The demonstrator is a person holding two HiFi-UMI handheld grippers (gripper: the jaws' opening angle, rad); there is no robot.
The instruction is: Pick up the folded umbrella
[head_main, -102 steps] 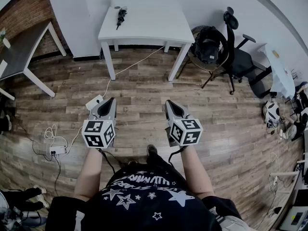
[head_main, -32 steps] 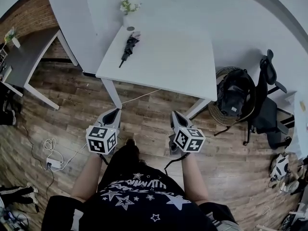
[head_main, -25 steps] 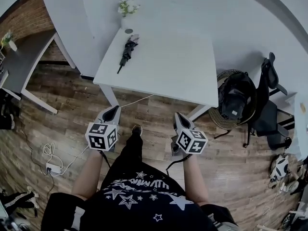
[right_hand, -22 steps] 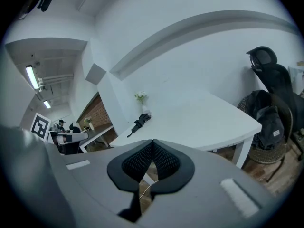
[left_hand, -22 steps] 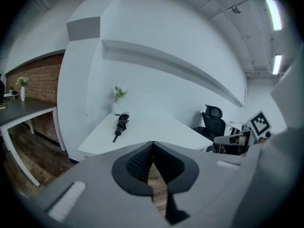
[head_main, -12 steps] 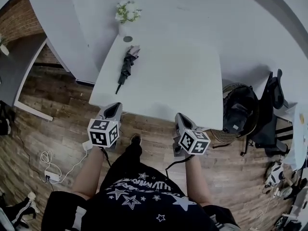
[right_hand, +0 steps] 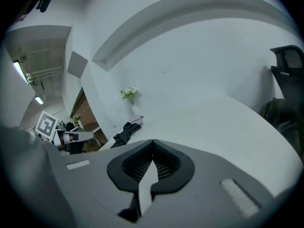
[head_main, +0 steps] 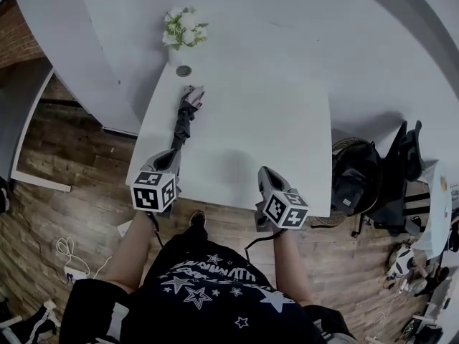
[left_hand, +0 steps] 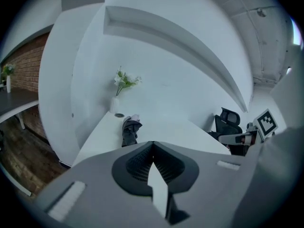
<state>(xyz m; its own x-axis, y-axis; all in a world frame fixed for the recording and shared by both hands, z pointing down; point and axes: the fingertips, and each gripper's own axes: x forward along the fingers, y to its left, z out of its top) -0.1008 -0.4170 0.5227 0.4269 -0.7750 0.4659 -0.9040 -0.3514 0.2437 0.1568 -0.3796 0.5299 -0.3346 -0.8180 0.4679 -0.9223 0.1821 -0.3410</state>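
The folded black umbrella (head_main: 185, 117) lies lengthwise on the left part of the white table (head_main: 272, 135), its strap end toward the wall. My left gripper (head_main: 171, 158) is shut and empty, over the table's front edge just short of the umbrella's near end. In the left gripper view the umbrella (left_hand: 129, 131) lies a little ahead and left of the closed tips (left_hand: 153, 144). My right gripper (head_main: 265, 175) is also shut and empty, over the front edge further right. In the right gripper view the umbrella (right_hand: 124, 133) is off to the left of that gripper (right_hand: 153, 141).
A white vase of flowers (head_main: 181, 36) stands at the table's far left corner by the wall, with a small round disc (head_main: 183, 71) in front of it. A dark backpack and an office chair (head_main: 362, 181) stand right of the table. Wooden floor (head_main: 64, 185) lies to the left.
The person has walked up to the table. Both grippers have moved forward from above the floor to over the table's front edge, and the umbrella is now much nearer the left gripper.
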